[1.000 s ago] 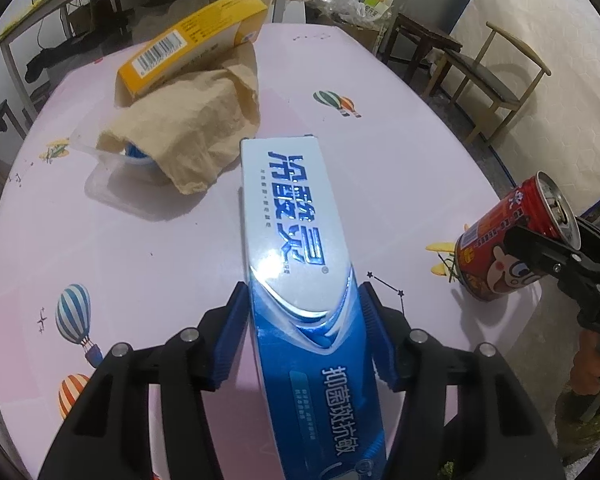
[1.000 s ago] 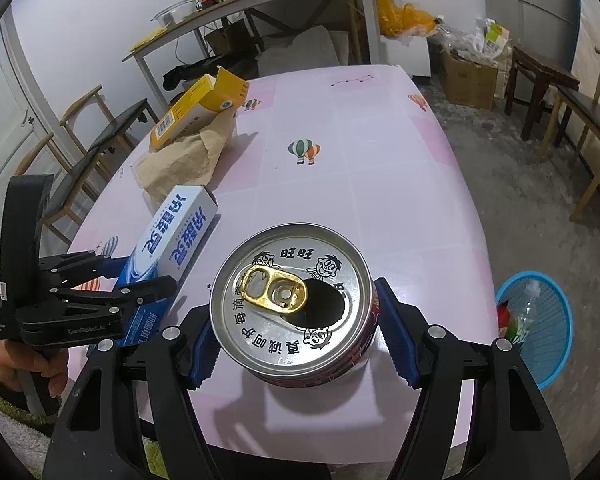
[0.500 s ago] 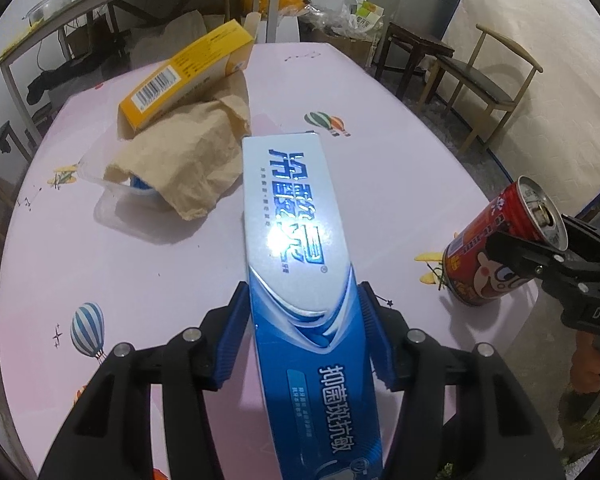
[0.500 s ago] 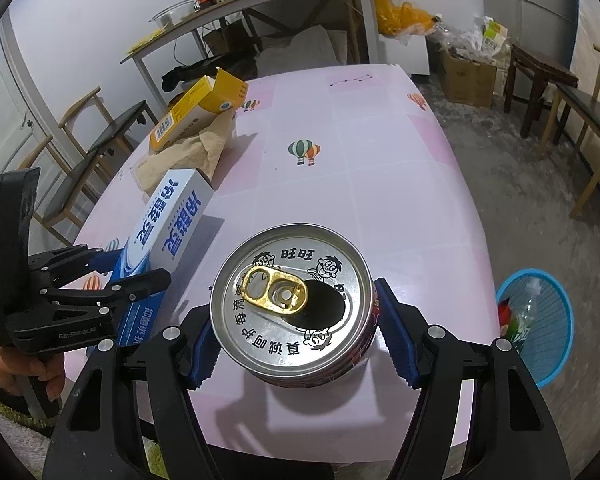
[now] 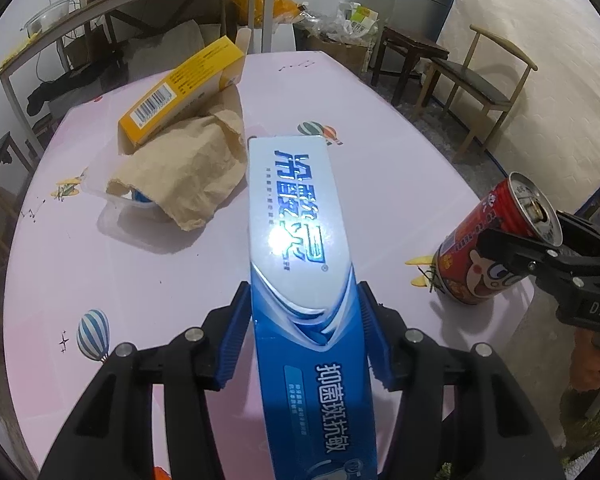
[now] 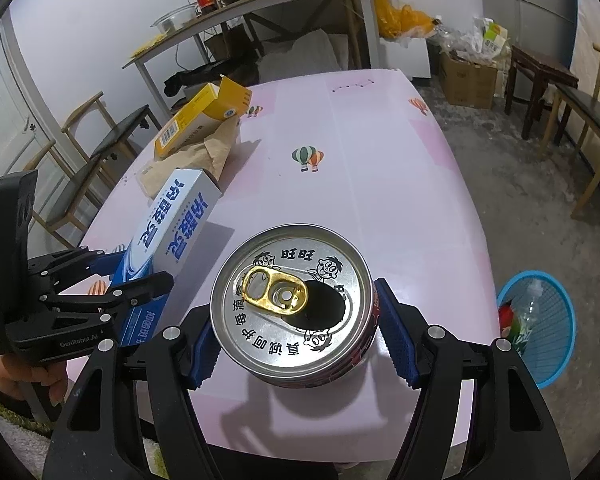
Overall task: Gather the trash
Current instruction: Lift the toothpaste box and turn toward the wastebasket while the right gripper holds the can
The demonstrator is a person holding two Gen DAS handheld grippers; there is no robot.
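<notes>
Toothpaste box [image 5: 300, 240]: read 冷酸灵 and 抑菌斑抗敏.
Can [image 6: 292, 308] lid: read 旺旺.
Left gripper [image 6: 112, 280]: bore "GenRobot.AI".
Yellow box [image 5: 180, 92]: carried a barcode, digits unreadable.

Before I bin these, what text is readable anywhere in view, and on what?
"冷酸灵" and "抑菌斑抗敏": toothpaste box.
"旺旺": lid of the red can; its rim text runs upside down, only partly legible.
"GenRobot.AI": left gripper body.
"DAS", cut off: right gripper body.
Yellow box: barcode and print too small to read.
</notes>
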